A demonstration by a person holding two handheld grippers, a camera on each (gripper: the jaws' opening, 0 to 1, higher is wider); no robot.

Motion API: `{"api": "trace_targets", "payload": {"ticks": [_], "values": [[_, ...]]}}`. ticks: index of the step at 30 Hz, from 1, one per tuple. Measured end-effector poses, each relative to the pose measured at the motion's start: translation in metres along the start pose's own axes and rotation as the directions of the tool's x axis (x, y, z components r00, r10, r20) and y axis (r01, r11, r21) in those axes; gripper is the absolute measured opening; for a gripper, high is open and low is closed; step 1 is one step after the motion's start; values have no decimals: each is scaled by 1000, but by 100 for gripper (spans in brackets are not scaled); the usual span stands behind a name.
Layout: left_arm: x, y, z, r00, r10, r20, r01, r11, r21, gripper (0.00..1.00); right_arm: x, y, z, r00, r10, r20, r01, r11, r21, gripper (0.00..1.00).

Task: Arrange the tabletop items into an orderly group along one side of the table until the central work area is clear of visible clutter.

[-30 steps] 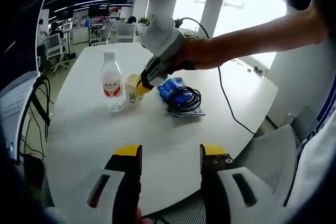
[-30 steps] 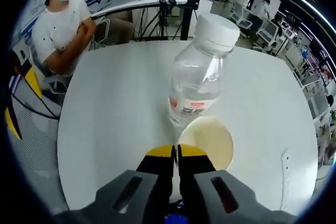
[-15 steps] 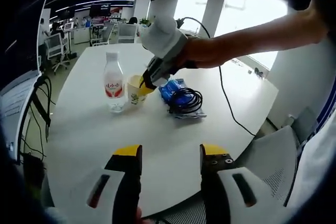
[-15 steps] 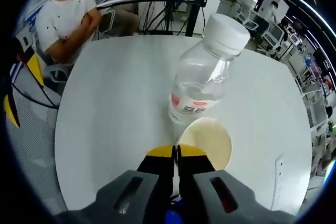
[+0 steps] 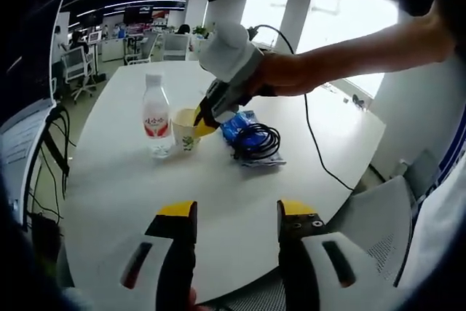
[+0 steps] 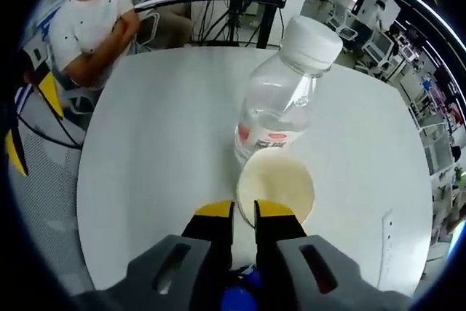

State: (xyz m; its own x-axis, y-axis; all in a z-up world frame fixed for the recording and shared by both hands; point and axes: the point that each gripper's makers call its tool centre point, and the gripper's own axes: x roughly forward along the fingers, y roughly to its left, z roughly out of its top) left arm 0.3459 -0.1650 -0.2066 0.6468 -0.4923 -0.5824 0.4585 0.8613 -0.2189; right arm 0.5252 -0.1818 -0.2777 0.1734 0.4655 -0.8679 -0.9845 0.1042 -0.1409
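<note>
On the white desk (image 5: pixel 131 180), toward its far side in the left gripper view, a clear water bottle (image 5: pixel 154 116) stands upright with a paper cup (image 5: pixel 186 127) just beside it, apparently touching, and a blue packet (image 5: pixel 237 124) under a coil of black cable (image 5: pixel 256 138) lies near the cup's other side. The right hand-held gripper (image 5: pixel 204 116) is at the cup's rim. In the right gripper view its yellow-tipped jaws stand slightly apart, one either side of the near wall of the cup (image 6: pixel 276 183), with a gap between them, so the right hand-held gripper (image 6: pixel 244 210) looks to be parted rather than pinching. The bottle (image 6: pixel 285 94) rises right behind the cup.

The left hand-held gripper (image 5: pixel 237 213) hangs over bare desk near the close edge, jaws wide apart and holding nothing.

The step in hand seems to be placing the cup against the bottle to form the group. The next move probably calls for drawing the right jaws straight up and off the rim without tipping the light cup, then going for the packet and cable, which sit nearer the middle.
</note>
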Motion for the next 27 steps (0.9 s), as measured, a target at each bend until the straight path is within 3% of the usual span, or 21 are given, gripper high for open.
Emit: {"api": "trace_targets", "payload": {"ticks": [18,20,24,27], "values": [[6,-9,6,1000,-13,12,13,1000,0,43,-30,2,0,996,-37,76,35,999,19,17],[7,-10,7,1000,-14,14,14,1000,-1,43,-35,1,3,994,-35,108,30,999,46,17],[9,-10,11,1000,-12,24,13,1000,-11,43,-51,-4,11,977,-44,210,4,982,188,16],[9,-10,12,999,-13,29,14,1000,-20,43,-65,-11,10,967,-76,242,17,971,240,16]]}}
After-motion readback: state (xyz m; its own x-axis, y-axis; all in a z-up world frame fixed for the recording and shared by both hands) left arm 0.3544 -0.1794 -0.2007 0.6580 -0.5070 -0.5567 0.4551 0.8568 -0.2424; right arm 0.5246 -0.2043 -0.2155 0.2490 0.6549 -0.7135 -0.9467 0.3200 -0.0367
